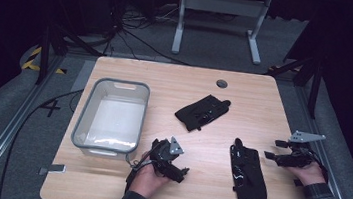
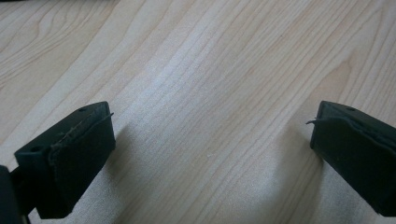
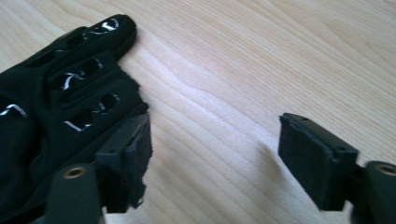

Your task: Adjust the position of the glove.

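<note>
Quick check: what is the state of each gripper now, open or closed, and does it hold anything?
Left gripper: open, empty, bare wooden table between its jaws.
Right gripper: open, holding nothing; the near black glove lies beside one jaw.

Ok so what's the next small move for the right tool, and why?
Probably slide the right tool sideways over the near glove and close. Its jaws stand open over bare table, the glove's edge beside one jaw.

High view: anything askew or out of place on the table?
Nothing damaged or spilled. The two black gloves lie apart, one mid-table, one near the right claw. The grey bin sits upright and holds neither.
</note>
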{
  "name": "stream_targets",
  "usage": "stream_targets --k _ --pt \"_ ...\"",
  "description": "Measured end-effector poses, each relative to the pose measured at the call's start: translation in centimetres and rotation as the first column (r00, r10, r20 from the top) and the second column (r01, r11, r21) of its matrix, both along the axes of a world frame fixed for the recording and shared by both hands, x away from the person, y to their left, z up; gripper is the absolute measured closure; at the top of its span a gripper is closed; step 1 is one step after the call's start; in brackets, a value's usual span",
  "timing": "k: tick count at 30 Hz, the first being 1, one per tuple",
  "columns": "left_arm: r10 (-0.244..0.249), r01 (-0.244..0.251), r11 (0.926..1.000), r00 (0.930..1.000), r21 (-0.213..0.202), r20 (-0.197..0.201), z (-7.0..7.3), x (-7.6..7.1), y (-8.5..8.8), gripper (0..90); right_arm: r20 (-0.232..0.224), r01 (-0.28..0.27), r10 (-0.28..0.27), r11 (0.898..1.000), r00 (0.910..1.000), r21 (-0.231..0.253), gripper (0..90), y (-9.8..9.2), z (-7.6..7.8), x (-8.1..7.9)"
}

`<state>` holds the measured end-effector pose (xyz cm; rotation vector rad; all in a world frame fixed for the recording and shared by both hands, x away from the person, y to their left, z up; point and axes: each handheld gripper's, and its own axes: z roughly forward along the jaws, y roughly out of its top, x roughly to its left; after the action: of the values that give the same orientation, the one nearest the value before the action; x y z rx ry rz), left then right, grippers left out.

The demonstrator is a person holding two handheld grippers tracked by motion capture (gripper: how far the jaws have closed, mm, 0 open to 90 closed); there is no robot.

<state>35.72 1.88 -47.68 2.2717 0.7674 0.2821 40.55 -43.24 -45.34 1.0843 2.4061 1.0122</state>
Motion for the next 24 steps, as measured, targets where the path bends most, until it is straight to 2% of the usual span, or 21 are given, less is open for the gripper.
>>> stream_targets --k 2,7,16,18,20,23,24 --pt "0.000 0.000 1.0000 1.0000 0.000 0.000 0.0 0.0 0.0 0.2 0.009 0.020 -0.020 1.000 0.9998 -0.008 16.6 -0.2 -0.3 0.2" --pt "-0.002 0.002 1.0000 1.0000 0.000 0.000 0.0 0.0 0.0 0.2 0.018 0.054 -0.054 0.998 0.9984 -0.016 13.7 -0.5 -0.9 0.7" --pt "-0.001 0.001 1.0000 1.0000 -0.001 -0.001 0.0 0.0 0.0 0.1 0.035 0.051 -0.050 0.999 0.9981 -0.010 10.1 -0.5 -1.2 1.1" --pt "0.008 -0.008 0.9999 0.9999 0.014 -0.012 0.2 0.1 -0.2 0.3 0.035 0.050 -0.050 0.999 0.9981 -0.010 10.0 -0.5 -1.2 1.1" --pt "0.009 -0.009 0.9999 0.9998 0.012 -0.018 0.4 0.2 -0.3 4.0 0.035 0.051 -0.050 0.999 0.9981 -0.010 10.0 -0.5 -1.2 1.1" --pt "0.013 -0.012 0.9999 0.9995 0.011 -0.030 0.8 0.4 -0.4 14.0 0.034 0.050 -0.050 0.999 0.9982 -0.010 10.0 -0.5 -1.2 1.1" --pt "0.013 -0.012 0.9999 0.9994 0.002 -0.033 0.9 0.5 -0.4 14.0 0.034 0.050 -0.050 0.999 0.9981 -0.010 10.0 -0.5 -1.2 1.1"
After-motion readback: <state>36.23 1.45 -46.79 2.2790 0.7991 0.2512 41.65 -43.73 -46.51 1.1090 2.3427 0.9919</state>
